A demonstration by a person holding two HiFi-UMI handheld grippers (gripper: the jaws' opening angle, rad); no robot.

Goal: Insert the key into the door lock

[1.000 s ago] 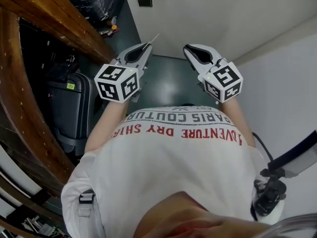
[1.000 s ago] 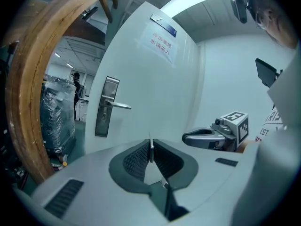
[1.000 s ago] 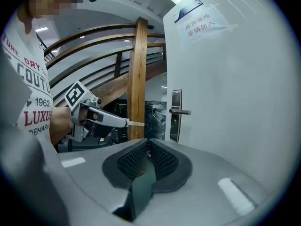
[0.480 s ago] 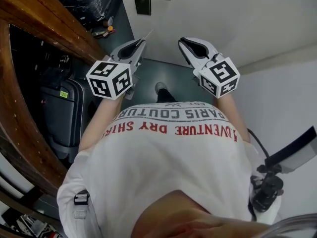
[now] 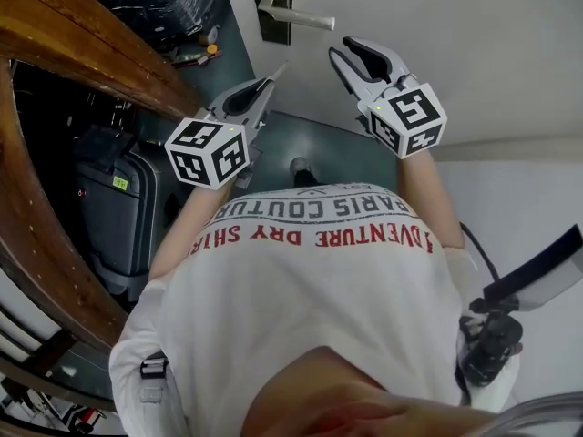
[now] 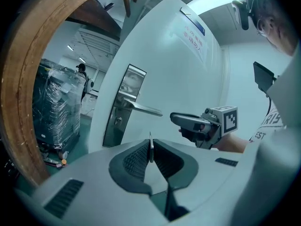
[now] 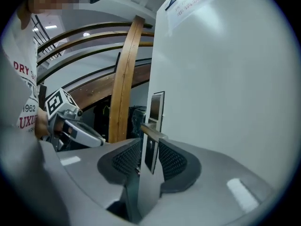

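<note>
Nearer the door, our right gripper has just been spreading, handle ahead, nothing gripped; our left gripper pinches the key: square its blade to the keyhole.

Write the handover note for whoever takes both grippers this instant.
Left gripper: shut on the key, blade pointing ahead, short of the door.
Right gripper: open, its jaws have just been opening, nothing between them; aimed at the door handle, not touching it.
Lock: the keyhole sits below the handle on the metal plate.
Done: key gripped, both grippers face the door.
Left to do: line the key up with the keyhole and push it in.
</note>
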